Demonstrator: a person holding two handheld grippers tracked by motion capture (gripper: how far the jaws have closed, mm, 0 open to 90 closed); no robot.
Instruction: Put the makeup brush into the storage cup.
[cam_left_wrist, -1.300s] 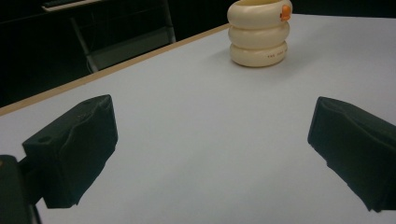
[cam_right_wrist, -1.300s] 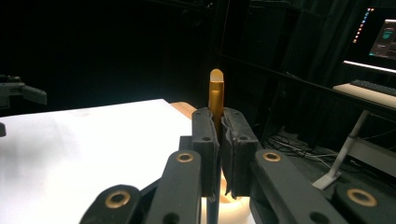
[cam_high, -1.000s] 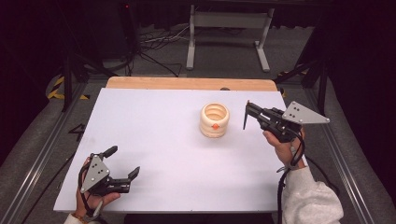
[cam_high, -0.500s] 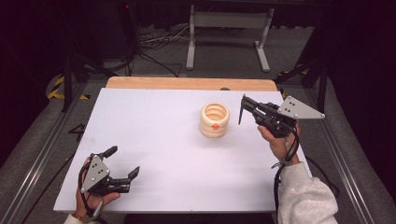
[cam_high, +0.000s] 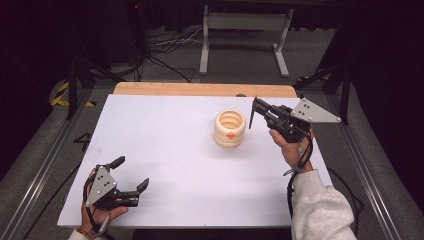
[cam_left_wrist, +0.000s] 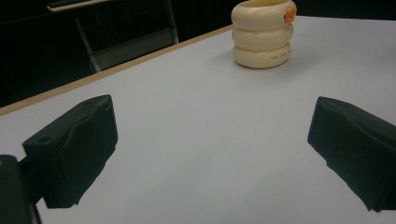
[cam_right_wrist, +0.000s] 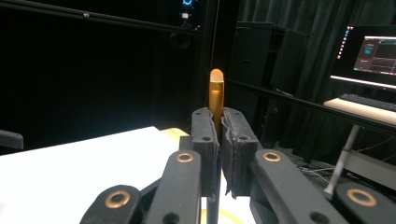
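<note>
The white table top (cam_high: 165, 150), with a wood strip along its far edge, stands on grey carpet in a dark room. A metal stand (cam_high: 245, 35) and cables lie on the floor beyond it; a lit monitor (cam_right_wrist: 371, 51) sits to one side. The cream ringed holder (cam_high: 230, 129) stands upright right of centre. Your left gripper (cam_high: 131, 180), jaws spread and empty, rests at the near-left corner. Your right gripper (cam_high: 256, 110), just beside the holder, is clamped on a thin stick with an orange-brown end (cam_right_wrist: 216, 98).
</note>
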